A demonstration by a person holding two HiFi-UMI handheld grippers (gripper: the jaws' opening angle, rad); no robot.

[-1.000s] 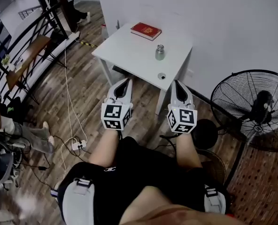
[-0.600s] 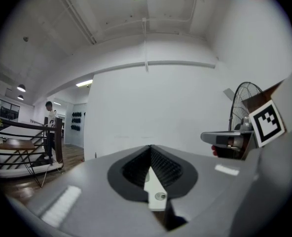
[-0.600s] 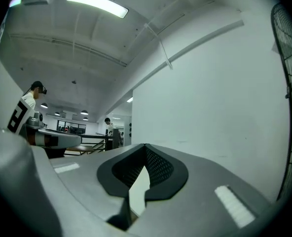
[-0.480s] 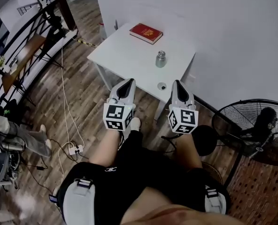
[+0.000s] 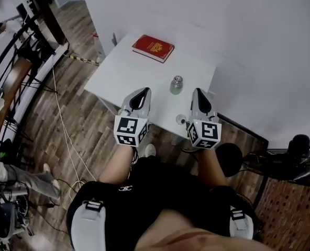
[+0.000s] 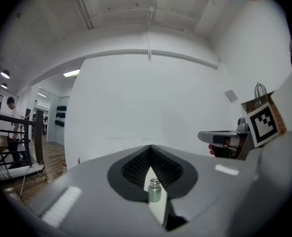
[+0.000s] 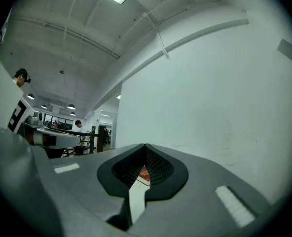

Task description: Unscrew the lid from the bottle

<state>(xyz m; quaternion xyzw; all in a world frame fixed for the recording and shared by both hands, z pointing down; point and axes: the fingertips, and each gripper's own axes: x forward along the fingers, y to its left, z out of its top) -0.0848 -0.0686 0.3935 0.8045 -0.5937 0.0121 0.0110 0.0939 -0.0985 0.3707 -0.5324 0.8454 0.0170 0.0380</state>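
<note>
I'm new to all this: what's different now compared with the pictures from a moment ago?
The person has walked up to the white table, carrying the left gripper and right gripper forward until they show over its near edge. Nothing was grasped or released: both stayed shut and empty. The bottle, its lid still on, and the red book rest where they were.

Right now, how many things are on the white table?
3: a red book at the far side, a metal bottle mid-table, and a small round object at the near edge.
</note>
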